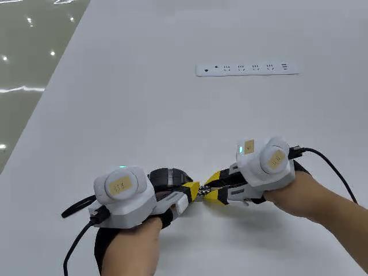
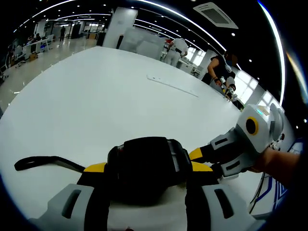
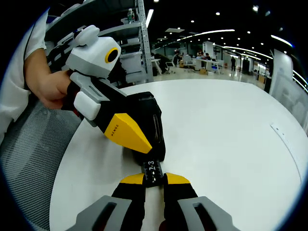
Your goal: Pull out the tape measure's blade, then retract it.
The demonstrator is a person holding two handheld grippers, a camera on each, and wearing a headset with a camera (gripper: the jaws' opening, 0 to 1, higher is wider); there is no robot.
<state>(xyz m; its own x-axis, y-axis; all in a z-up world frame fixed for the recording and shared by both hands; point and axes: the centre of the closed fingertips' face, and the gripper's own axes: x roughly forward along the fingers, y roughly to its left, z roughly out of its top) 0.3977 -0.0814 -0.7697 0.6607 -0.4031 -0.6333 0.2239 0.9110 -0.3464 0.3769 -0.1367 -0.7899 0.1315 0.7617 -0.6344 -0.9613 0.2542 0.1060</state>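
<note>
Both grippers are loaded: the right gripper is nipped narrow on the tip of the blade, where printed numbers show between its yellow-tipped jaws. The left gripper is clamped around the black tape measure, one jaw on either flank. The tape measure sits close to the near edge of the white surface, in front of the person and well apart from the power strip toward the far edge. It looks to be resting on the surface, though I cannot be sure. Its black strap trails out loose on the side away from the right gripper. Only a short stub of blade is out, and the two grippers are nearly tip to tip, so I judge the pull to be at its very start. To do it well, the left gripper should hold the tape measure dead steady while the right draws straight away from the mouth, along the blade's own line. Any sideways angle would likely kink the blade or drag it against the slot. The right gripper's hold is on a thin, slick strip, so it is best kept square and firm, with a smooth, even pull. For the return, walking the tip back under control seems wiser than letting go, since a freed blade could whip in and jolt the tape measure out of the left gripper.
</note>
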